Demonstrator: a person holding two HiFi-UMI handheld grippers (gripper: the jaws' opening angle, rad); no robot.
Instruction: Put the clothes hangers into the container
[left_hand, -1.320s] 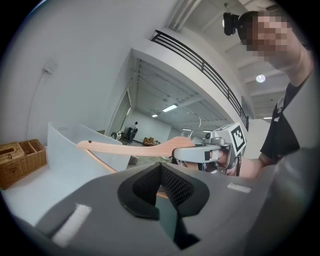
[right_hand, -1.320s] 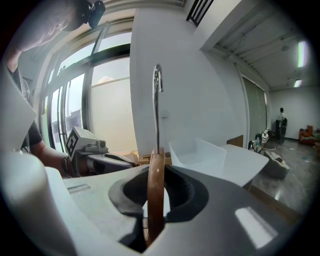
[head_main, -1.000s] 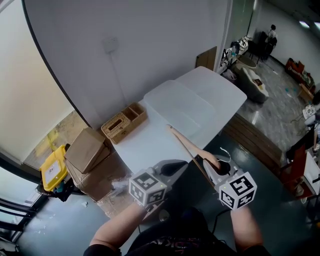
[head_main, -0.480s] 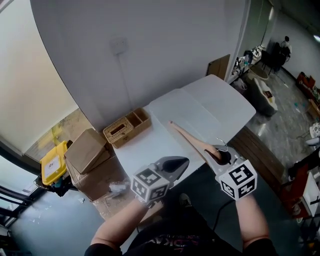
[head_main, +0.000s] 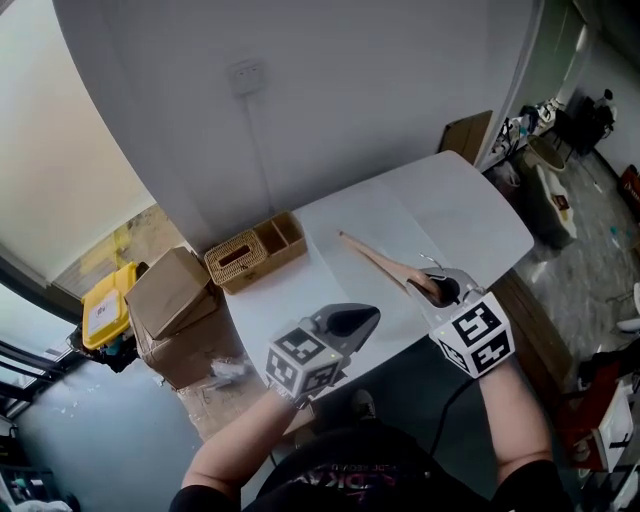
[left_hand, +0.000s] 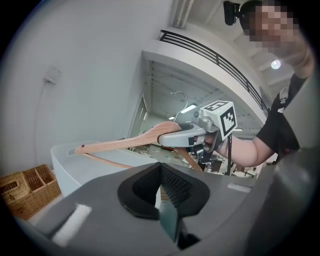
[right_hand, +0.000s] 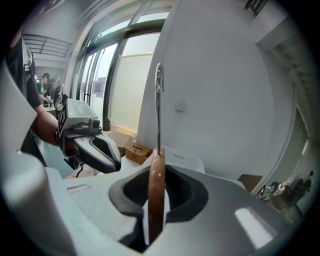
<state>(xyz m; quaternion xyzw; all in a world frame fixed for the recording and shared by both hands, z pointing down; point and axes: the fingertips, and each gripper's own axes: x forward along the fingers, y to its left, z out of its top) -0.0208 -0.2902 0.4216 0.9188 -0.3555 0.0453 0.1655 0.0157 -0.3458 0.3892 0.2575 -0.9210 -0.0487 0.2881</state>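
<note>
Step in hand, as I judge it: carry. 1 hanger picked up, not yet delivered.

- Right gripper (head_main: 437, 290): jaws pinching the wooden hanger (head_main: 385, 268) at its neck. In its own view the wood stands on edge between the pads, and the wire hook (right_hand: 158, 100) rises straight up above them.
- The hanger's long arm reaches ahead and to the left of the right gripper, held in the air over the white table (head_main: 450, 205). No contact with the tabletop that I can see.
- Left gripper (head_main: 365, 315): jaws pressed together, nothing between them. It sits to the left of the right gripper, apart from the hanger.
- Wicker basket (head_main: 255, 250): 3 compartments, ahead and left of the left gripper, at the table's far left edge. Likely the container.

Next move calls for swinging the right gripper left and forward to the basket, lowering the hanger's tip in first, then spreading the jaws. The hanger looks long for those compartments, so it may need tilting.
</note>
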